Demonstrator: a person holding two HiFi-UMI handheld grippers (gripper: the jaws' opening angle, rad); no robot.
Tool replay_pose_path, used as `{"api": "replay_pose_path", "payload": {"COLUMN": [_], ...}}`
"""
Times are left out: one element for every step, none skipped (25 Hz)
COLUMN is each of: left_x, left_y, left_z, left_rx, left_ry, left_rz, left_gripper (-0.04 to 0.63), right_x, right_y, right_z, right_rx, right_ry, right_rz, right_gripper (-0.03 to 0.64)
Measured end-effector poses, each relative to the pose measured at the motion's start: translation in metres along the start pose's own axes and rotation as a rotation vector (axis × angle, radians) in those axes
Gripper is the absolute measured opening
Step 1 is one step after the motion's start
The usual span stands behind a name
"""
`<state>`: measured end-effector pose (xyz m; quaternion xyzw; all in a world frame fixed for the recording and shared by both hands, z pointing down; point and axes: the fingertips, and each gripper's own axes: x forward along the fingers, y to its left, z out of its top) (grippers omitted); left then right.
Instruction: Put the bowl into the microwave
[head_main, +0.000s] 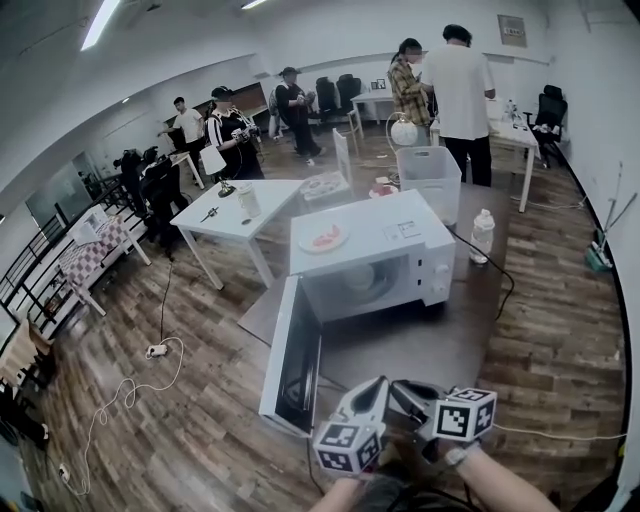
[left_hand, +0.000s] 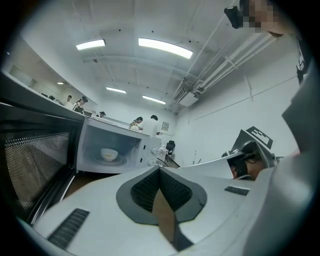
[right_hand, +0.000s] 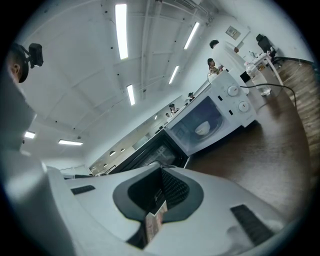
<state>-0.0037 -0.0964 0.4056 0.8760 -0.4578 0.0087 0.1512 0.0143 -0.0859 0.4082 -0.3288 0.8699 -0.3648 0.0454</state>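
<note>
Bowl (left_hand: 109, 154): white, upright on the turntable inside the microwave (head_main: 370, 240), touched by neither gripper.
Microwave: on the grey worktop (head_main: 420, 340), toward its far left part; a plate (head_main: 323, 238) lies on its top.
Door (head_main: 295, 355): swung wide open, reaching toward the worktop's near left edge.
Left gripper (left_hand: 159, 169): jaws closed together, nothing between them, held at the worktop's near edge and pointed at the open cavity.
Right gripper (right_hand: 161, 170): jaws fully closed and empty, just beside the left one.
Bottle (head_main: 482, 235): upright near the worktop's right edge.
</note>
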Motion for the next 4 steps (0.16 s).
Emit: {"api": "replay_pose_path", "payload": {"left_x": [-0.0018, -0.0039, -0.0063, -0.0087], "left_y": [-0.0021, -0.0043, -0.0065, -0.0088], "left_z": [-0.0009, -0.0018, -0.0028, -0.0039], "left_rx": [0.000, 0.001, 0.002, 0.003], "left_ry": [0.003, 0.006, 0.010, 0.013], "left_rz": [-0.001, -0.002, -0.003, -0.004], "left_gripper": [0.011, 0.011, 0.011, 0.011], "right_x": [-0.0024, -0.0047, -0.0071, -0.0094], "right_y": [0.0013, 0.0026, 0.0040, 0.0053], "right_z": [-0.0005, -0.0022, -0.0046, -0.0073], "right_rx": [-0.002, 0.001, 0.006, 0.012], "right_ry": [-0.002, -0.002, 0.000, 0.002], "right_rz": [0.000, 0.000, 0.002, 0.004], "right_gripper": [0.000, 0.000, 0.000, 0.000]}}
